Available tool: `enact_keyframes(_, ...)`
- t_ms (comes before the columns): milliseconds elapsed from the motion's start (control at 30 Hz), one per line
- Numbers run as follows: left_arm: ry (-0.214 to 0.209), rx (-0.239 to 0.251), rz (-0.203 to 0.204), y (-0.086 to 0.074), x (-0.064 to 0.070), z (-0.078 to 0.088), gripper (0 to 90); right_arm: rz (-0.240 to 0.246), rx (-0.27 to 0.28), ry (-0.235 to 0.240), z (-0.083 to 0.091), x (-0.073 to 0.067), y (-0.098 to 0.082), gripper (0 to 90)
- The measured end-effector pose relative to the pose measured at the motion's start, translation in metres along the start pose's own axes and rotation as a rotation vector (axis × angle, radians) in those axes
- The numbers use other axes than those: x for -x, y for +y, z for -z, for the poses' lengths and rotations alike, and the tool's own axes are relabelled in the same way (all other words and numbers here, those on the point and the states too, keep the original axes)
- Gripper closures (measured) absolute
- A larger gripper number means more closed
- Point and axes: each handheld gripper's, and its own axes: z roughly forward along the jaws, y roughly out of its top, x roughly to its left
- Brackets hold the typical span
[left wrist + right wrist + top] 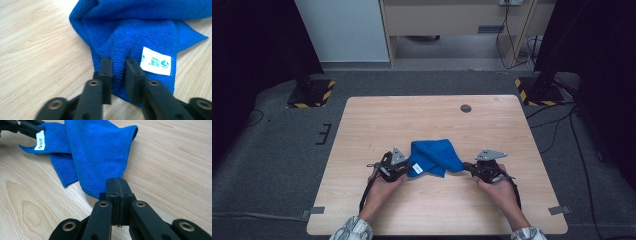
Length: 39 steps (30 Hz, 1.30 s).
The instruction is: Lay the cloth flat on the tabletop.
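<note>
Grippers pinch cloth (434,156) at opposite ends.
Left gripper (117,72) nips a bunched fold; right gripper (117,195) clamped tight on a corner. Next, likely: pull apart, spread flat.

One blue cloth (435,157), bunched, carrying one white label (156,61). Two handheld grippers: left gripper (408,168), right gripper (468,166), two black fingers (106,67) on each. Two hands, left hand (381,186) and right hand (499,187). One wooden worktop (432,115), one round grommet (466,108) in it.
</note>
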Motion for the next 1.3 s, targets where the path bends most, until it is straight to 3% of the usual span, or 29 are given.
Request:
enact_keyframes(133,0.020,0.021,0.005,-0.002,-0.002,0.003,59.7,0.000,0.001,0.004,0.001,0.000,0.000,89.9)
enact_keyframes(300,0.023,0.050,0.019,-0.004,-0.004,0.014,47.3,0.001,0.005,0.007,0.001,-0.001,-0.001,89.8)
enact_keyframes(433,0.026,0.070,0.000,-0.006,-0.001,0.028,45.8,0.003,0.008,0.008,0.002,-0.002,-0.001,89.8)
enact_keyframes(533,-0.008,0.076,-0.018,-0.008,0.006,0.038,50.2,0.009,0.007,0.009,0.002,-0.002,-0.001,89.8)
enact_keyframes(633,-0.050,0.050,-0.043,-0.011,0.017,0.039,51.3,0.011,0.008,0.010,0.001,-0.002,-0.001,89.8)
enact_keyframes(833,-0.112,0.012,-0.074,-0.014,0.031,0.029,43.4,0.004,0.012,0.006,0.002,-0.002,-0.001,89.8)
enact_keyframes(933,-0.116,-0.015,-0.087,-0.015,0.034,0.026,41.2,0.003,0.015,0.007,0.003,-0.001,-0.001,89.8)
enact_keyframes(1033,-0.118,-0.022,-0.082,-0.016,0.032,0.024,46.6,0.001,0.020,0.009,0.004,-0.001,0.000,89.8)
enact_keyframes(1300,-0.108,-0.066,-0.098,-0.013,0.028,0.020,85.4,-0.013,0.053,-0.004,0.008,0.002,0.003,89.9)
